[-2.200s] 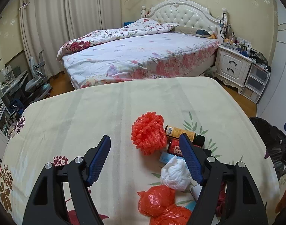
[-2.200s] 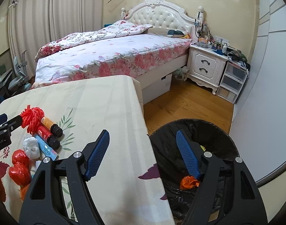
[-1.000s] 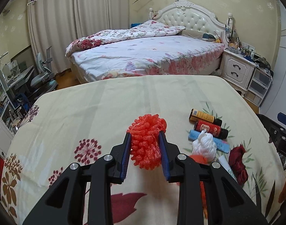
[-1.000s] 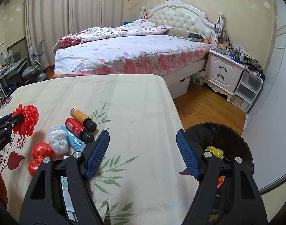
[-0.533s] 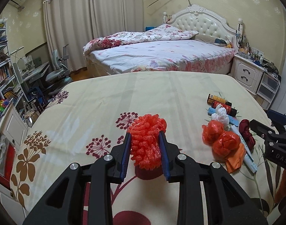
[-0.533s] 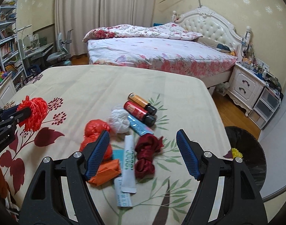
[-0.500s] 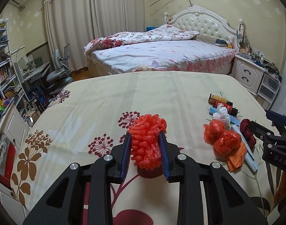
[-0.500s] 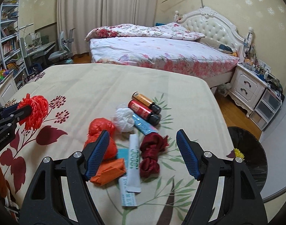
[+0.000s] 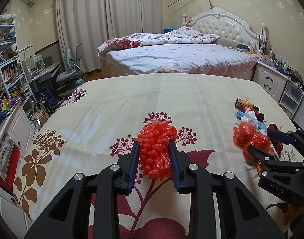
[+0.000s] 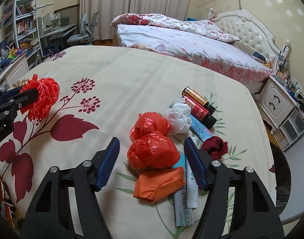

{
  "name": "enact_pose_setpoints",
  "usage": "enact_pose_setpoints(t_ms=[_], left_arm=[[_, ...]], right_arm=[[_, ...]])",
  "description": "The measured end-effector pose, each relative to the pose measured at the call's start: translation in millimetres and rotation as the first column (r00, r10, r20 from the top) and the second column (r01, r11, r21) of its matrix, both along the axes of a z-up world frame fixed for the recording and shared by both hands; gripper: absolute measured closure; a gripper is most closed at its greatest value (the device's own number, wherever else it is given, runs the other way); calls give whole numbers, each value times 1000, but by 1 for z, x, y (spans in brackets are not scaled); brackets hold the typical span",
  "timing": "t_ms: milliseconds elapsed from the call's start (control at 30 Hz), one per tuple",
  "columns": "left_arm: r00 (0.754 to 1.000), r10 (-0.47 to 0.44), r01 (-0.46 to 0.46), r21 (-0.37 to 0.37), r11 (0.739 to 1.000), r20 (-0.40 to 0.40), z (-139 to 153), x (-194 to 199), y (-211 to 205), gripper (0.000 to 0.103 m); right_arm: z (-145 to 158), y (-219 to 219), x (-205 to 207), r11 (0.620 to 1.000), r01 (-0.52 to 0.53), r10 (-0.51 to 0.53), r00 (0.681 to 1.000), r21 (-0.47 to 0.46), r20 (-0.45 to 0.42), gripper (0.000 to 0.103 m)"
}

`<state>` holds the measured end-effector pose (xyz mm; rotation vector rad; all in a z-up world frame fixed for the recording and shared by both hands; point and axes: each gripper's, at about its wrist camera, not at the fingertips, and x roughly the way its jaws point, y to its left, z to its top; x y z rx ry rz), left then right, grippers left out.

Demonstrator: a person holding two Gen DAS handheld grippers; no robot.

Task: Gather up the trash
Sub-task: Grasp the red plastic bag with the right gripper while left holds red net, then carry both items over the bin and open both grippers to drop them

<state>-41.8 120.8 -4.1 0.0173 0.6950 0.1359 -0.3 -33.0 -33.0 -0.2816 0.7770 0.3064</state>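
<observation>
Left gripper (image 9: pixel 154 156) clamped on red foam net (image 9: pixel 155 151). Right gripper (image 10: pixel 152 164) jaws just narrowed around red plastic bag (image 10: pixel 153 153), pads not touching; grasp pending.

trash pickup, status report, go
Left gripper shut on red foam net. Right gripper closing around red plastic bag, not yet gripping. Nothing blocking.

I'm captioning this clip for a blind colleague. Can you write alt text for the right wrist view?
The right gripper, jaws closing but not yet touching, straddles a crumpled red plastic bag in a trash pile on a floral bedspread, beside a white bag, orange paper and two small bottles. At far left, the left gripper clamps a red foam net.
</observation>
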Motion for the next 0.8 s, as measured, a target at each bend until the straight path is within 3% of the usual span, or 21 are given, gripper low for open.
enact_pose_setpoints(t_ms=[33,133,400,600,800], left_arm=[[1000,0,0,-4,1000,-1,-1,0,1,73],[1000,1,-1,-10,1000,-3,-3,1,3,73],[999,-32,33,-25,999,41,9,1,-16,73],[988,-125,130,-49,990,94,25,12,-56,73],[959,-260,269,-62,961,115,33,31,-116,73]], right_arm=[[-2,1,0,1000,-4,4,1000,-11,-2,62],[0,3,-4,1000,-19,20,1000,-19,14,67],[35,-28,-15,998,22,-28,994,54,108,68],[64,-85,-15,987,144,-155,973,75,172,68],[79,-160,-12,947,308,-322,923,97,211,68]])
